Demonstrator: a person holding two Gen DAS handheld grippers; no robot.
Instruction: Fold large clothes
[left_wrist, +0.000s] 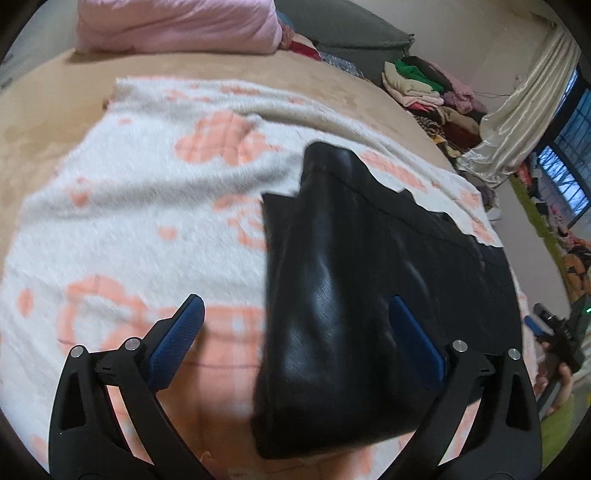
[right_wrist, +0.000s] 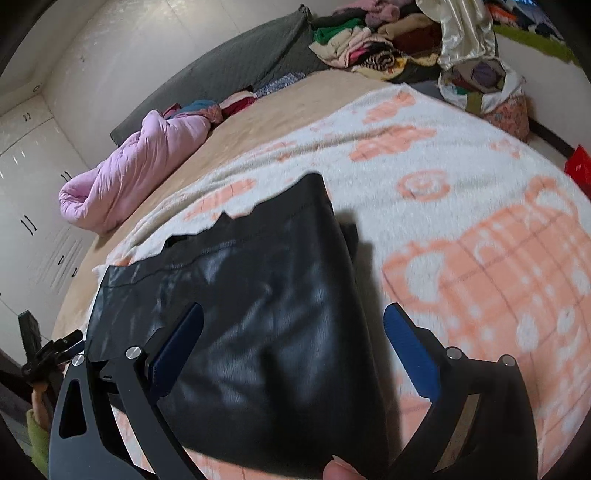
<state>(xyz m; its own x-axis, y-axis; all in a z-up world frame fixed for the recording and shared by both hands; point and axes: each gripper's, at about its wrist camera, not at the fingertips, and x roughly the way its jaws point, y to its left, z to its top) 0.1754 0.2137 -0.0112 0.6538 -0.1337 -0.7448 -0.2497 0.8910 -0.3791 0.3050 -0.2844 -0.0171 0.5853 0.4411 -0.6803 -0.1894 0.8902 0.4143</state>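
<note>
**Black garment on a bed, both grippers open over it**

Bedroom scene: a bed (left_wrist: 44, 110) with a tan cover carries a fluffy white blanket (left_wrist: 129, 221) patterned in peach, and a shiny black garment (left_wrist: 332, 314), folded over, lies on the blanket.

From the left wrist view, the left gripper (left_wrist: 297, 332) has its blue-padded fingers (left_wrist: 177, 343) spread wide. The garment's folded edge lies between them, nearer the right finger; the pads do not press it. Only this view shows a window with blue bars (left_wrist: 569, 181) and, far right, the other gripper held in a hand (left_wrist: 563, 380).

From the right wrist view, the right gripper (right_wrist: 293, 350) also has its fingers wide apart, the garment lying beneath and between them, reaching beyond the left finger. Only this view shows white cupboard doors (right_wrist: 33, 206), a red box (right_wrist: 580, 166) and a fingertip (right_wrist: 343, 470) at the bottom edge.

Both views show a pink rolled quilt (right_wrist: 140, 166), a grey headboard (right_wrist: 240, 62) and a pile of clothes (right_wrist: 369, 40) beyond the fingers. No writing is readable.
</note>
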